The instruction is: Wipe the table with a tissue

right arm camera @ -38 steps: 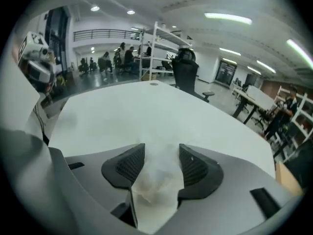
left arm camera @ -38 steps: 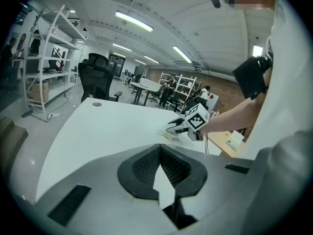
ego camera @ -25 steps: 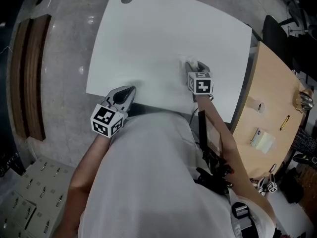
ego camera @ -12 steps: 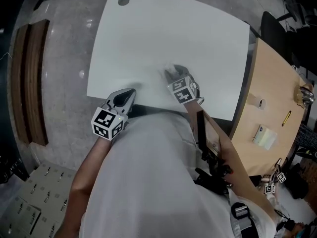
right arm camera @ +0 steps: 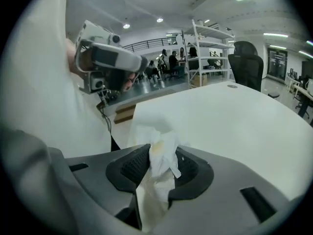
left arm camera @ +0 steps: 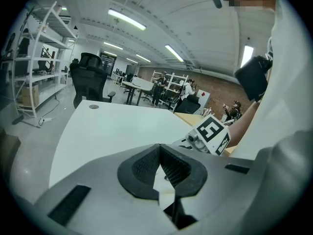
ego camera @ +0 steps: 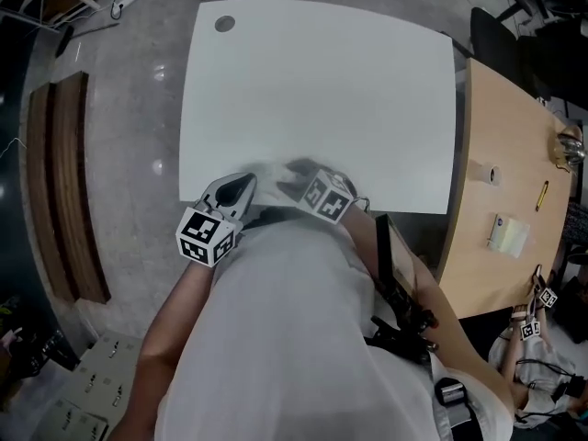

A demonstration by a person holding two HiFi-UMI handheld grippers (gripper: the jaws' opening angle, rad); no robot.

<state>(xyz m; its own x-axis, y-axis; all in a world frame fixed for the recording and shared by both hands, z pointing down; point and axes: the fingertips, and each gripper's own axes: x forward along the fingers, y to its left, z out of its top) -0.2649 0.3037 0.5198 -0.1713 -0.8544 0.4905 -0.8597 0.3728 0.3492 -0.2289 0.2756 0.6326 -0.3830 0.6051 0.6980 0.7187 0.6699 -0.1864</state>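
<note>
The right tool (right arm camera: 163,153) is clenched on a crumpled white tissue (right arm camera: 157,177), its jaws having just been closing. The dark ribbed pads (right arm camera: 133,166) press the wad from both sides, and a loose tuft sticks out past the tips.

The left tool (left arm camera: 160,150) holds nothing. Its jaws seem to meet at the tips, with only a narrow wedge of tabletop showing between the pads behind them.

In the head view, the two tools sit close together at the near edge of the white table (ego camera: 322,90), toward its near-left corner. The right marker cube (ego camera: 326,197) is just right of the left tool's nose. The tissue is at that same near edge, but blur makes it unclear whether it touches the surface. The left marker cube (ego camera: 206,237) sits nearer the person, off the table's near edge, and the person's white shirt (ego camera: 285,347) fills the near part of the frame.

A round grey cap (ego camera: 225,23) sits at the white table's far-left corner. To the right stands a wooden table (ego camera: 496,136) carrying a yellow pen (ego camera: 542,194) and a pale notepad (ego camera: 508,235). A black office chair (right arm camera: 247,58) stands beyond the white table's far side.
</note>
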